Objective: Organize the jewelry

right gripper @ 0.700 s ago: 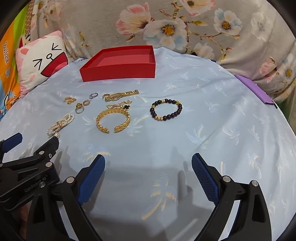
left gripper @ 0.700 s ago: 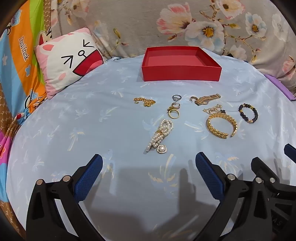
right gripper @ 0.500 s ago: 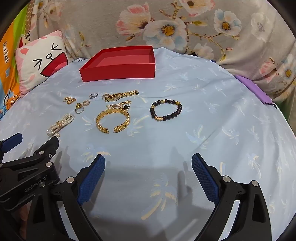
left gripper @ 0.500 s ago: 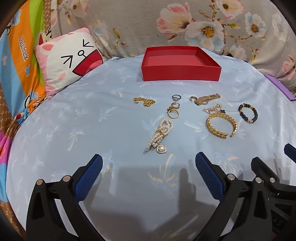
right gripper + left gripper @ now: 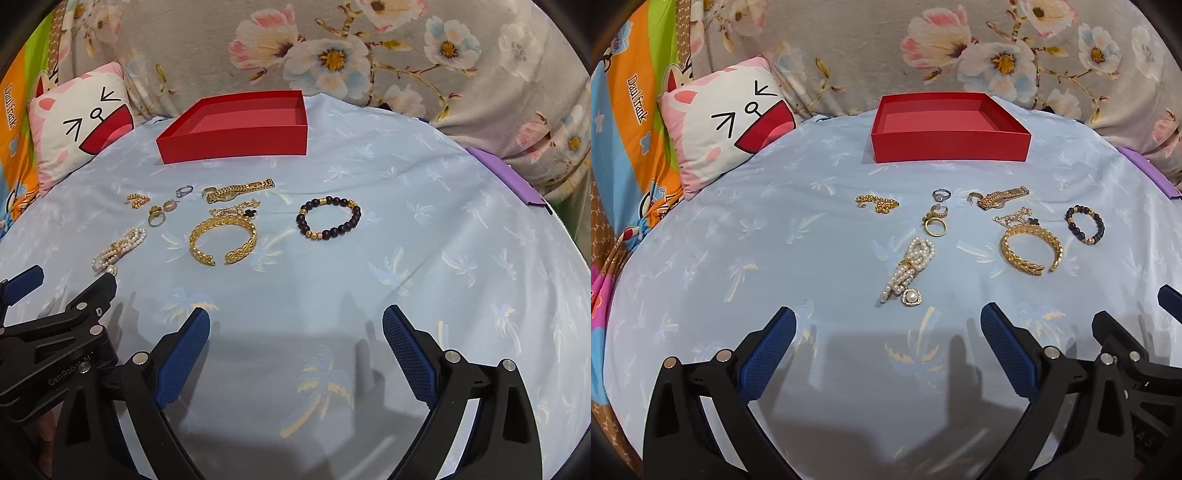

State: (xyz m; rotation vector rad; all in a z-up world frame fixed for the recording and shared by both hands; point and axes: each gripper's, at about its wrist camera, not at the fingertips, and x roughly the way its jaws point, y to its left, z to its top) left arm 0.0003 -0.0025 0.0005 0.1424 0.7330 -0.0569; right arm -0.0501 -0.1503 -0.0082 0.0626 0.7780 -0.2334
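Awaiting the first pick: left gripper and right gripper hover with jaws apart, both empty. Pearl bracelet, gold cuff and beaded bracelet lie on the bedsheet, near the empty red box. Next, judged: descend and close on one piece.

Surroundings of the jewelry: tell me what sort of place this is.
Probably a bed in a bedroom at home: a light blue palm-print sheet covers the surface, a cartoon cat pillow leans at its edge, and floral bedding lies behind.
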